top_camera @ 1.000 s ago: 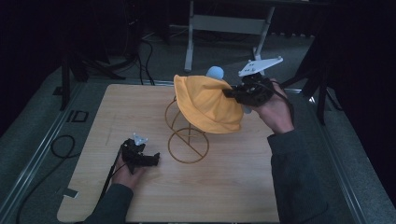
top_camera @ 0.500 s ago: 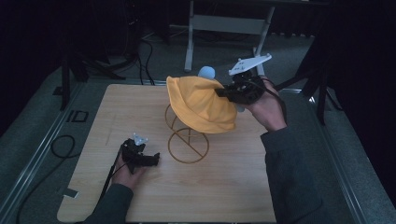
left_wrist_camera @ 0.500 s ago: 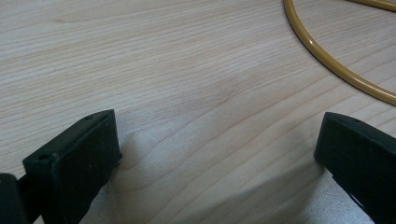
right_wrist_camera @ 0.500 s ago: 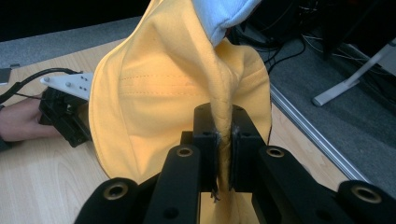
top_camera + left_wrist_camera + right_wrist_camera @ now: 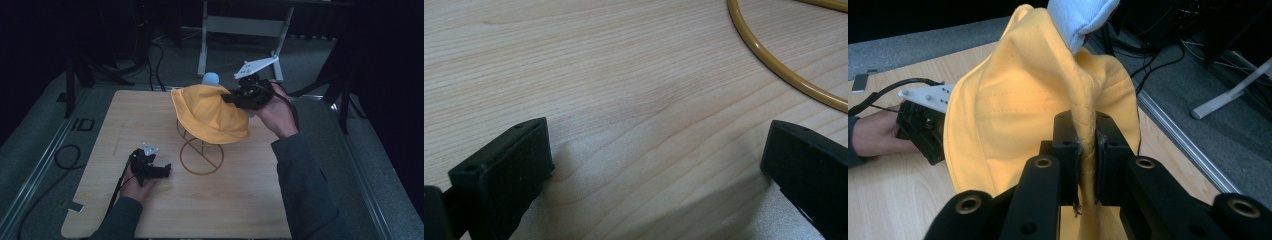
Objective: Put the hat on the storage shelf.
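Taking the gold wire stand [image 5: 201,156] at the middle of the desk [image 5: 250,210] as the landmark: nearest to the person, just to the stand's left, the left gripper [image 5: 162,170] rests on the wood with its fingers [image 5: 504,175] released and wide apart, bare desk between them. In the left gripper view the stand's round base ring [image 5: 774,65] curves past just beyond the fingers.

Above the stand hangs the yellow bucket hat [image 5: 212,117], draped over the stand's top and partly lifted toward its right. The right gripper [image 5: 231,98] is at the stand's upper right, its fingers [image 5: 1068,145] clenched on a folded pinch of the hat's brim; their grip has just been easing slightly, though the cloth is pressed between them in the right gripper view. Beyond the hat, a pale blue rounded knob [image 5: 210,78] shows, apparently the stand's top.

The hat looks light, soft and floppy: it should sag and fold wherever it is unsupported. The stitched brim edge is the firmest place to hold; a loose pinch could let it slip.
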### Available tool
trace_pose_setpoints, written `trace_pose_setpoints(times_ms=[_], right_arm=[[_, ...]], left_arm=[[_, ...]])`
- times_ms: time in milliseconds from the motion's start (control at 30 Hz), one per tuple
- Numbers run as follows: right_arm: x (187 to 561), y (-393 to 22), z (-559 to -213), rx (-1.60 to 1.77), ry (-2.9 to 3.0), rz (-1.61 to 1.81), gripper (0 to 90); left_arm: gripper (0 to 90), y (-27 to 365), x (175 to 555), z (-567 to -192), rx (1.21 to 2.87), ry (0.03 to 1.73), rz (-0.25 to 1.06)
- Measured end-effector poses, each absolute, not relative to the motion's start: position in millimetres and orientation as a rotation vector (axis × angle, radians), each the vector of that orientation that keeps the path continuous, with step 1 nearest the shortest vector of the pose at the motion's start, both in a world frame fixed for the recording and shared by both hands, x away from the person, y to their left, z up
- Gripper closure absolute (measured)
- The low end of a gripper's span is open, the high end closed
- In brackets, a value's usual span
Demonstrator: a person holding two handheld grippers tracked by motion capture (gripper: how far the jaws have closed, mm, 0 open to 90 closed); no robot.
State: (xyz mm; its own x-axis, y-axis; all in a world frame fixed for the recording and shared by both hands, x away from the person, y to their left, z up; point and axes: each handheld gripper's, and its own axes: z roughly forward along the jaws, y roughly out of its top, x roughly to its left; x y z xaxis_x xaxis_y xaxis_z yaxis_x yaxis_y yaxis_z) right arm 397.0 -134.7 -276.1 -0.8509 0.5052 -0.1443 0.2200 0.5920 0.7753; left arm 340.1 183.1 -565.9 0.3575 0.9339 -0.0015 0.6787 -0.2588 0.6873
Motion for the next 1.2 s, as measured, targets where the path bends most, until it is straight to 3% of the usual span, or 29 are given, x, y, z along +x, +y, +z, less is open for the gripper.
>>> trace_pose_setpoints(times_ms=[933, 1200], right_arm=[[402, -81, -273, 0.49, 2.518, 1.135, 76.8], [404, -72, -274, 0.484, 2.513, 1.13, 66.8]], left_arm=[[0.1, 183, 340, -566, 2.029, 1.394, 0.553], [0.1, 183, 340, -566, 2.031, 1.393, 0.554]])
